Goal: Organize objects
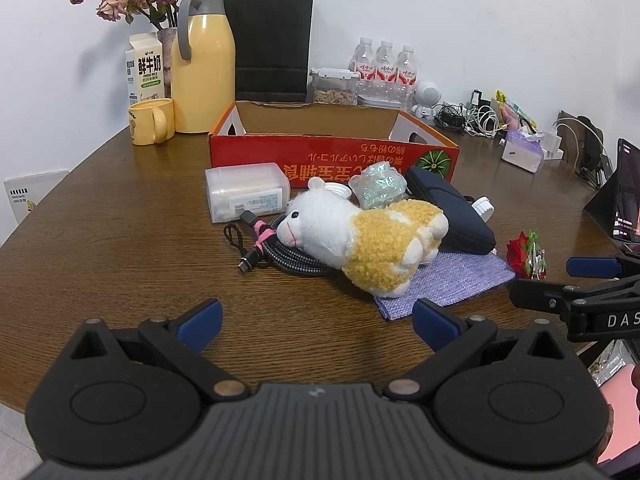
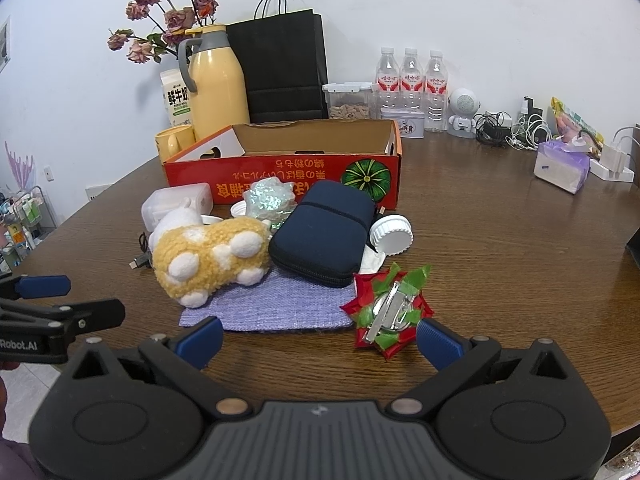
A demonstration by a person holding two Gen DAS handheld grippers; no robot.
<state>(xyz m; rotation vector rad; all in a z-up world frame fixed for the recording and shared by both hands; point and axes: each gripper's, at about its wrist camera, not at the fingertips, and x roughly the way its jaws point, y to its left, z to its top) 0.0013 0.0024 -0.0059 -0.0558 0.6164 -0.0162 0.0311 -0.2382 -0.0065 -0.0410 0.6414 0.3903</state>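
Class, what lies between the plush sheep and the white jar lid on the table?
The navy zip pouch lies between the plush sheep and white jar lid, clearest in the right wrist view.

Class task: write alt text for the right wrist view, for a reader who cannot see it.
The open right gripper hovers over a wooden table, facing a plush sheep, navy zip case and red-green gift bow before an open red cardboard box.

Both tools are matte black plastic: left gripper (image 1: 317,322) and right gripper (image 2: 319,338) carry ribbed blue pads (image 2: 438,342), round hubs, brass-coloured pivot pins, white lettering reading "Robot.AI" and, seemingly, "DAS"
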